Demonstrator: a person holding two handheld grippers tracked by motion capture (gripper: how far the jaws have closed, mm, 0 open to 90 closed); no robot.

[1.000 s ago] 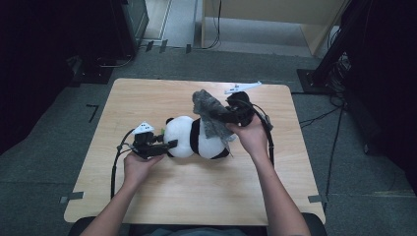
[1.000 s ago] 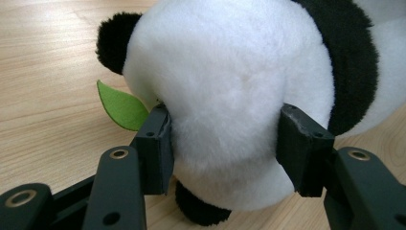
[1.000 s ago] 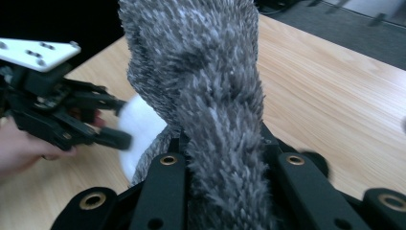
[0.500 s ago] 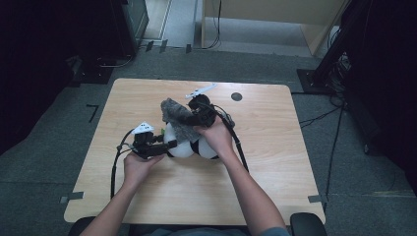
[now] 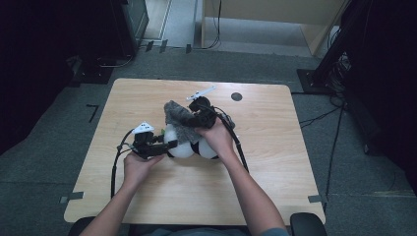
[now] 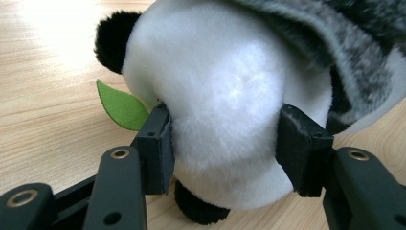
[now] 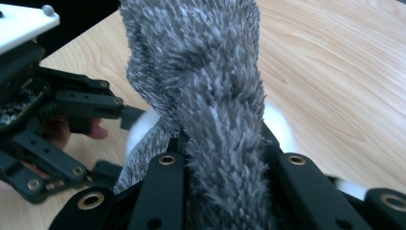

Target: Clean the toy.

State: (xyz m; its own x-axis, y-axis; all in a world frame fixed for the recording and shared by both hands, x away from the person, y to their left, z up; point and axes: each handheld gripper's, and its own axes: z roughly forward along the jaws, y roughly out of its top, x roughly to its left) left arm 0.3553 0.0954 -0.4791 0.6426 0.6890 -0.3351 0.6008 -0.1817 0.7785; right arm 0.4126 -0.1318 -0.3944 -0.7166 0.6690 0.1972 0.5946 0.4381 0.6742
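Observation:
A black and white panda plush (image 5: 184, 147) lies on the wooden table (image 5: 275, 187), with a green felt leaf (image 6: 122, 108) beside it. My left gripper (image 5: 169, 146) comes in from the left. Its pads press into the panda's white fur (image 6: 225, 96) on both sides, so it is shut on the plush. My right gripper (image 5: 189, 118) hovers just behind and above the panda, shut on a grey furry cloth (image 7: 210, 81). The cloth (image 5: 176, 114) drapes over the top of the plush, and its edge (image 6: 325, 43) covers the fur at the upper right of the left gripper view.
A small black round mark (image 5: 236, 96) sits near the table's far edge. Black cables (image 5: 241, 152) trail from both grippers toward the person. Dark equipment (image 5: 128, 24) and a wooden cabinet (image 5: 275, 14) stand on the floor beyond the table.
The right gripper has carried the grey cloth leftward and down, from right of the panda to over its top. The left gripper has kept its hold and place.

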